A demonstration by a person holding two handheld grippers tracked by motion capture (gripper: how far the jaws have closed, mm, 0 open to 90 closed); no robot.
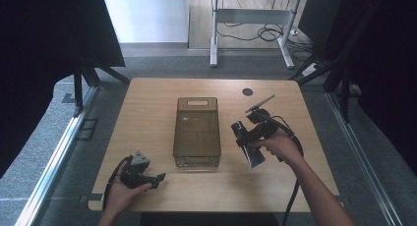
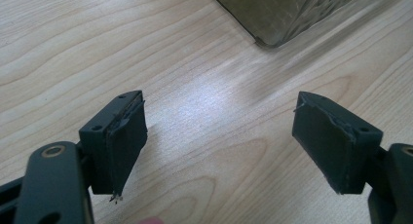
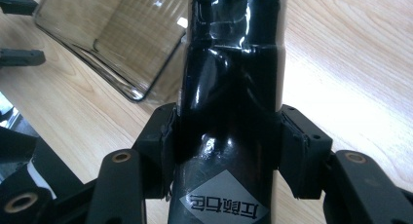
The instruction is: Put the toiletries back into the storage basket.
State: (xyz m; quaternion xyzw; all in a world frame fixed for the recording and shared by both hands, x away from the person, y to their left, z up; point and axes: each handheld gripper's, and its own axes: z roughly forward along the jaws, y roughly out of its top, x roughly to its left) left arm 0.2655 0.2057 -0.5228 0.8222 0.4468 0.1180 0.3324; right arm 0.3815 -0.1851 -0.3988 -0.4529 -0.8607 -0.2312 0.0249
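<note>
Black bottle (image 3: 229, 112) clamped in R gripper (image 3: 228, 151) | L gripper (image 2: 219, 146) wide open, empty | bin (image 1: 196, 132) prob. empty

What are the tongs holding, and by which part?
The right tongs grip a black bottle at its shoulder, below the neck. The left tongs are open and empty.

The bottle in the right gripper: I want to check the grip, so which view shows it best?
The right gripper view: the black bottle sits close up, clamped between both jaws. The high view shows the bottle small in the right gripper.
</note>
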